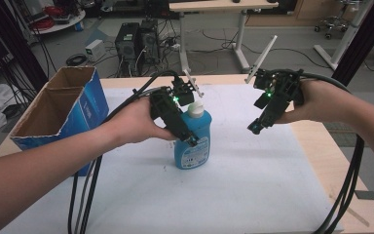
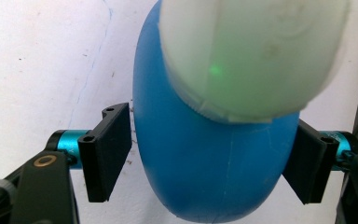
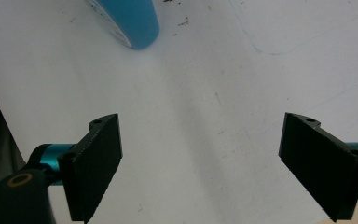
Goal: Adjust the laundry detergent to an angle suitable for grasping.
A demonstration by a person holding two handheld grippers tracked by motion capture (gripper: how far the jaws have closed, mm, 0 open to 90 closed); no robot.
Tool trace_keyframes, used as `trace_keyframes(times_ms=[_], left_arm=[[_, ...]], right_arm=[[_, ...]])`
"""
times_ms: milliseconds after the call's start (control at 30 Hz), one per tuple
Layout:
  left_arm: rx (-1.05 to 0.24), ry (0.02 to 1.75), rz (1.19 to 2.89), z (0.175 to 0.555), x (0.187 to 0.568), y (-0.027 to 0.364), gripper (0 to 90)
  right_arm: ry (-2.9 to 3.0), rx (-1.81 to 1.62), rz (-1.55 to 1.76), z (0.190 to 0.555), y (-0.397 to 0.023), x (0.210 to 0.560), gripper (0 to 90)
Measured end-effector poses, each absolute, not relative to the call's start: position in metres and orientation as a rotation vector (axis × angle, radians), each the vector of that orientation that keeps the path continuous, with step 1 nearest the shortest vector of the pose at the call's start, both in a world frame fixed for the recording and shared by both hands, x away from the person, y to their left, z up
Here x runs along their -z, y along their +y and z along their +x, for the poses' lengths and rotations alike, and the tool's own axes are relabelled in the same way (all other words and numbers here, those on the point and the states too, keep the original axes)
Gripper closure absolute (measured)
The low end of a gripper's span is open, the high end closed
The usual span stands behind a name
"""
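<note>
Currently the blue bottle (image 1: 193, 141) stands upright near the middle of the white surface (image 1: 253, 185), well to the right of the open cardboard box (image 1: 58, 105). Left gripper (image 2: 209, 161) straddles the bottle body just below the white cap (image 2: 251, 56); both jaws sit at the curved sides, seemingly in contact, though how firmly they press cannot be judged. Right gripper (image 3: 219, 163) hangs to the right of the bottle, jaws spread wide, nothing between them. Risk: the bottle wall is smooth and rounded, so a shallow or off-centre squeeze could let it slip or twist out. Risk: contact is high on the body; a sideways push could tip the bottle.
</note>
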State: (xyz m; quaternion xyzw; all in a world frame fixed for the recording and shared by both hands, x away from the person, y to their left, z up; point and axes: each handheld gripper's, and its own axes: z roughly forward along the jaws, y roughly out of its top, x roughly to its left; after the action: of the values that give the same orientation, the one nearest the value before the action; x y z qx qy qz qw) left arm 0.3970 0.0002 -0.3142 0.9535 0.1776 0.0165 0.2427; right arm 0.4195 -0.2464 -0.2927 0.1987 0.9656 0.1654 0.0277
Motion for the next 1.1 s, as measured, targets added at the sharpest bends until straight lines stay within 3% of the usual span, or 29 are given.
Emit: trace_keyframes(times_ms=[633, 767, 1100], left_arm=[[-0.083, 0.534, 2.589, 0.3943, 0.3163, -0.0022, 30.9], [-0.090, 0.507, 2.588, 0.3922, 0.3145, -0.0024, 38.6], [-0.100, 0.489, 2.592, 0.3904, 0.3141, -0.0020, 39.2]], right_arm=[[2.988, -0.505, 0.621, 0.4200, -0.2470, 0.2967, 12.8], [2.985, -0.506, 0.630, 0.4198, -0.2477, 0.2967, 12.8], [2.982, -0.511, 0.628, 0.4195, -0.2474, 0.2957, 12.8]])
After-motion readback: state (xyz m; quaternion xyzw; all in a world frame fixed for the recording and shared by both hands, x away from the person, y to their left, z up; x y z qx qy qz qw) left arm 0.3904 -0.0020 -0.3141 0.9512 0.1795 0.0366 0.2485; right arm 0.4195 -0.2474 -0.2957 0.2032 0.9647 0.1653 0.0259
